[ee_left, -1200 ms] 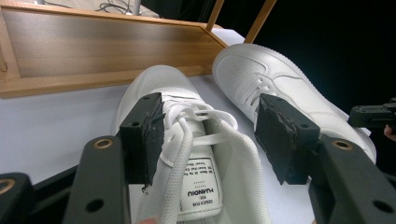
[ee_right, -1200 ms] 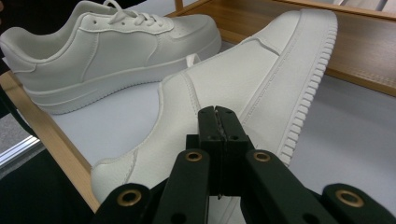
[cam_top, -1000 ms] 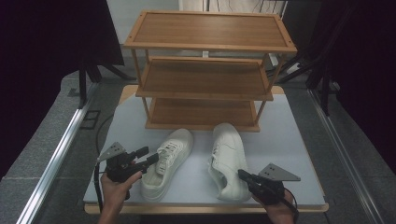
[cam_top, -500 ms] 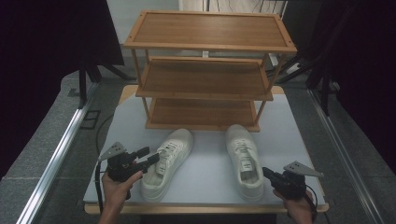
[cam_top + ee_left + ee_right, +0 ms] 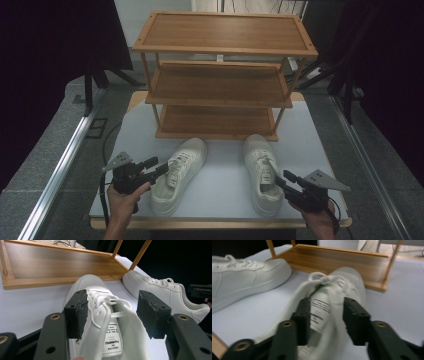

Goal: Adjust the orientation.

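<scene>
Two white lace-up shoes stand on the white table (image 5: 222,187), toes toward a wooden rack. My left gripper (image 5: 159,165) is at the heel side of the left shoe (image 5: 181,167). In the left gripper view it (image 5: 113,311) is wide open, its jaws straddling that shoe's (image 5: 87,286) tongue and collar. My right gripper (image 5: 282,178) sits at the heel of the right shoe (image 5: 260,162). In the right gripper view it (image 5: 327,315) is open with a narrower gap, and the blurred tongue of that shoe (image 5: 348,277) lies between its jaws.
A three-tier wooden shoe rack (image 5: 220,85) stands at the back of the table, its shelves bare. Its bottom shelf (image 5: 57,263) lies just beyond the shoe toes. Bare table surface separates the two shoes. The table's front edge is close to both hands.
The right shoe went from near the middle to the right side and turned upright, with the right gripper moving alongside it. The left gripper and left shoe have stayed put.
</scene>
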Motion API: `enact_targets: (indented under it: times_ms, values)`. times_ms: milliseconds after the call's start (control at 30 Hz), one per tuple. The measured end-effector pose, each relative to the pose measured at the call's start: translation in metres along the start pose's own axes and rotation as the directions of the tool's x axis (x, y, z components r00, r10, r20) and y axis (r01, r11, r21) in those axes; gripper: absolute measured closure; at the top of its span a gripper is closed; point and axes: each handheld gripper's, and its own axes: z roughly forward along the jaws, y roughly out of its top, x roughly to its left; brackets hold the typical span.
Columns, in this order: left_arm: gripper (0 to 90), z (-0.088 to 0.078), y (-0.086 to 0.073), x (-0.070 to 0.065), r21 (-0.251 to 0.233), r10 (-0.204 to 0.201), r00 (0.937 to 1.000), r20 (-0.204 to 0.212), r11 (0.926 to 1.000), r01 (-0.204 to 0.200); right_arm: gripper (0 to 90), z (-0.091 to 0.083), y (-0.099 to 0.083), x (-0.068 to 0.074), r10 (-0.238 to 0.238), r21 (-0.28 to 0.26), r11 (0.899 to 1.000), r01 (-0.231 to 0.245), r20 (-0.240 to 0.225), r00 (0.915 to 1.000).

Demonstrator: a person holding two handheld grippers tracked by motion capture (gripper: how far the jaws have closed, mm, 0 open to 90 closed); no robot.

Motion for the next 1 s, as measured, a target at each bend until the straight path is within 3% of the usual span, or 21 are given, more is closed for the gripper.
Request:
enact_targets:
  times_ms: [100,200,267,333,433,567,667,733,867,1000]
  values:
    - [41.7,0.001,0.000,-0.001,0.002,0.001,1.0000,0.002,1.0000,-0.001,49.6,0.013,0.005,0.006,-0.030,0.029,0.999,0.029,0.009,0.9995]
    - [41.7,0.000,0.000,0.000,0.003,0.002,1.0000,-0.002,1.0000,-0.002,48.8,0.026,0.006,0.004,-0.037,0.064,0.997,0.033,0.055,0.9978]
    - [41.6,0.001,0.000,0.001,0.002,-0.001,1.0000,-0.001,1.0000,0.001,51.7,0.031,0.007,0.000,-0.010,0.063,0.998,0.006,0.062,0.9981]
    - [41.7,0.001,-0.001,0.001,0.005,-0.002,1.0000,-0.001,1.0000,0.002,53.3,0.034,0.007,-0.002,-0.014,0.070,0.998,0.010,0.060,0.9981]
    - [41.6,0.003,-0.002,0.001,0.013,-0.002,1.0000,0.001,0.9999,0.002,61.9,0.050,0.007,-0.008,-0.037,0.101,0.994,0.027,0.094,0.9949]
    - [41.6,0.004,-0.002,0.001,0.015,-0.002,1.0000,0.003,0.9999,0.002,70.7,0.048,0.007,-0.013,-0.058,0.091,0.995,0.052,0.056,0.9968]
    - [41.6,0.004,-0.002,0.001,0.017,-0.002,1.0000,0.005,0.9999,0.002,76.1,0.043,0.007,-0.025,-0.042,0.078,0.996,0.041,0.010,0.9991]
    - [41.5,0.003,-0.002,0.002,0.015,-0.004,1.0000,0.004,0.9999,0.004,78.5,0.040,0.007,-0.035,-0.058,0.070,0.996,0.058,0.000,0.9983]
    - [41.5,0.001,-0.001,0.004,0.007,-0.010,1.0000,-0.001,0.9999,0.010,78.6,0.039,0.007,-0.052,-0.040,0.059,0.997,0.043,-0.048,0.9980]
    - [41.5,0.001,-0.002,0.004,0.013,-0.010,0.9999,-0.003,0.9999,0.010,78.0,0.039,0.006,-0.053,-0.036,0.051,0.998,0.040,-0.063,0.9974]
